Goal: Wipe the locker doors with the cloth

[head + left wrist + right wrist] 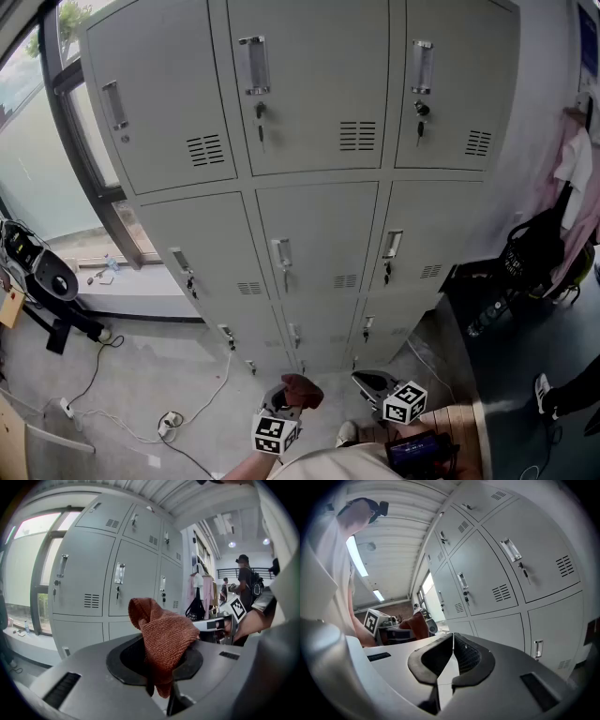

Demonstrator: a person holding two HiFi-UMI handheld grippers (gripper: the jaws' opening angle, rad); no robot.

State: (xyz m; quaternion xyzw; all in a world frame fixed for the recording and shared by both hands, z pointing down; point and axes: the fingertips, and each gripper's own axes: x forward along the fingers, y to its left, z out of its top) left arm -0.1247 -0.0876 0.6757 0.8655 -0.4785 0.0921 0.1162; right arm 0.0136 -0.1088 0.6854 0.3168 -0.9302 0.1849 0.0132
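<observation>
A bank of grey lockers rises in front of me, three doors wide, with handles and keys. My left gripper is held low before the bottom row, shut on a rust-red cloth. In the left gripper view the cloth bunches up between the jaws, with the lockers behind it. My right gripper hangs beside it on the right, shut, with nothing in it. Its jaws meet in the right gripper view, where the locker doors stand to the right. Neither gripper touches a door.
A window and its sill lie left of the lockers. Cables trail over the floor at the left. Black equipment stands at far left. Clothes and a black bag hang at the right. People stand in the background.
</observation>
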